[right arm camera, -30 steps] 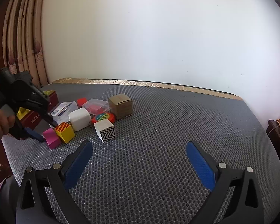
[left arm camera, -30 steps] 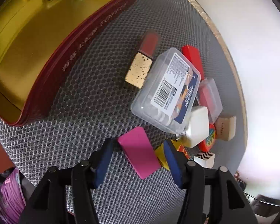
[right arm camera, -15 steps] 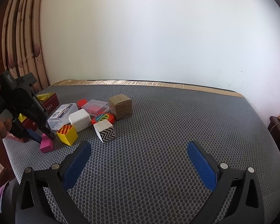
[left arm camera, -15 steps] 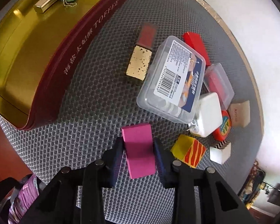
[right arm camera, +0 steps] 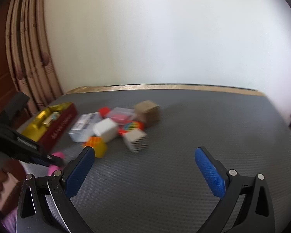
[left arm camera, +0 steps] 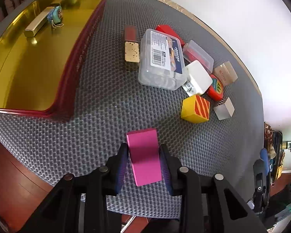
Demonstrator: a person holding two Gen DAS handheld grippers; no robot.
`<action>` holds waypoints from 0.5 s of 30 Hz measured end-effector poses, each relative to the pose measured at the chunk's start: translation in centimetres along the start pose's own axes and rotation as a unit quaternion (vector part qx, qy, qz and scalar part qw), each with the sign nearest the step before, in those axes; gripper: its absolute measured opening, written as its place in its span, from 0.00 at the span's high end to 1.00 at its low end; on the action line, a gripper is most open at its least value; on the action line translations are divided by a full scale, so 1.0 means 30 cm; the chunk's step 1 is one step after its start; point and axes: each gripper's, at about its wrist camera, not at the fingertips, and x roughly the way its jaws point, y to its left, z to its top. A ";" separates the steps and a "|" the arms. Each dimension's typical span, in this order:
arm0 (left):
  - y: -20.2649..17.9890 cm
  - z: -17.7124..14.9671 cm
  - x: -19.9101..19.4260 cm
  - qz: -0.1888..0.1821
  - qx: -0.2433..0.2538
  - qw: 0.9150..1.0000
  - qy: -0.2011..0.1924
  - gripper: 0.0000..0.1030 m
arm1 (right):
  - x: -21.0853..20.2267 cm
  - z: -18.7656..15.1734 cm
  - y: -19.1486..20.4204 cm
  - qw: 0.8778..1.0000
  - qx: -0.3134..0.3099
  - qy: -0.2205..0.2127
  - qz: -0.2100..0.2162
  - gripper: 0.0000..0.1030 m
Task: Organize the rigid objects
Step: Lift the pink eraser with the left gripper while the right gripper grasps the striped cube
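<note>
On the grey mesh mat (left arm camera: 110,104): a heap of small rigid things beside a red tin (left arm camera: 81,58) with a gold inside.
Writing: the clear plastic case (left arm camera: 161,60) bears a barcode label, its print too small to read; the lettering on the tin's red wall and on the tan box (left arm camera: 226,73) is blurred and unreadable.
In the tin: a gold bar (left arm camera: 38,22) with a teal keychain (left arm camera: 56,15) touching its far end.
In the heap: a gold-flecked block (left arm camera: 132,53) just beside the case, a white cube (left arm camera: 198,77), a yellow striped cube (left arm camera: 195,108), a zigzag cube (left arm camera: 223,107) — all crowded together.
Pink block (left arm camera: 144,159): apart from the heap, near the mat's front edge, with open mat toward the tin.
Left gripper (left arm camera: 144,163): narrow — pads pressing both long sides of the pink block, having just closed on it.
Right gripper (right arm camera: 145,167): jaws wide, nothing between them, over bare mat.
</note>
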 end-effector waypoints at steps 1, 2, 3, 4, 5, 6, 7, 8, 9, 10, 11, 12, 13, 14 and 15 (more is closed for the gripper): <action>0.012 -0.005 0.002 -0.004 0.001 1.000 -0.001 0.68 | 0.017 0.004 0.026 1.000 0.003 0.006 0.009 0.00; 0.017 -0.005 0.002 -0.007 0.000 1.000 -0.002 0.68 | 0.035 0.007 0.053 1.000 0.003 0.011 0.016 0.00; 0.019 -0.003 -0.001 -0.008 -0.001 1.000 -0.004 0.68 | 0.057 0.012 0.084 1.000 0.000 0.018 0.022 0.00; 0.034 -0.007 -0.012 -0.012 0.000 1.000 -0.006 0.68 | 0.073 0.015 0.110 0.999 -0.004 0.022 0.023 0.00; 0.064 -0.011 -0.026 -0.015 0.004 1.000 -0.008 0.68 | 0.095 0.019 0.144 0.999 -0.013 0.028 0.021 0.00; 0.099 -0.018 -0.052 -0.015 0.007 1.000 -0.010 0.68 | 0.114 0.022 0.170 0.999 -0.020 0.033 0.018 0.00; 0.105 -0.021 -0.060 -0.016 0.009 1.000 -0.011 0.68 | 0.142 0.025 0.200 0.999 -0.028 0.041 0.014 0.01; 0.108 -0.023 -0.065 -0.019 0.010 1.000 -0.014 0.68 | 0.160 0.025 0.217 0.998 -0.030 0.045 0.013 0.01; 0.117 -0.030 -0.074 -0.020 0.012 1.000 -0.014 0.68 | 0.181 0.025 0.234 0.998 -0.029 0.052 0.014 0.03; 0.120 -0.032 -0.080 -0.019 0.015 1.000 -0.016 0.68 | 0.198 0.026 0.245 0.998 -0.031 0.059 0.014 0.08; 0.133 -0.036 -0.094 -0.018 0.016 1.000 -0.019 0.68 | 0.217 0.027 0.258 0.997 -0.035 0.066 0.008 0.13; 0.166 -0.040 -0.136 -0.020 0.016 0.999 -0.020 0.68 | 0.234 0.026 0.266 0.997 -0.039 0.072 -0.002 0.21; 0.203 -0.043 -0.181 -0.022 0.019 0.999 -0.020 0.68 | 0.253 0.026 0.273 0.996 -0.040 0.079 -0.007 0.24; 0.197 -0.041 -0.177 -0.024 0.021 0.999 -0.021 0.68 | 0.275 0.026 0.277 0.995 -0.038 0.088 -0.007 0.25; 0.184 -0.039 -0.166 -0.024 0.022 0.999 -0.023 0.68 | 0.288 0.026 0.276 0.995 -0.038 0.092 -0.012 0.26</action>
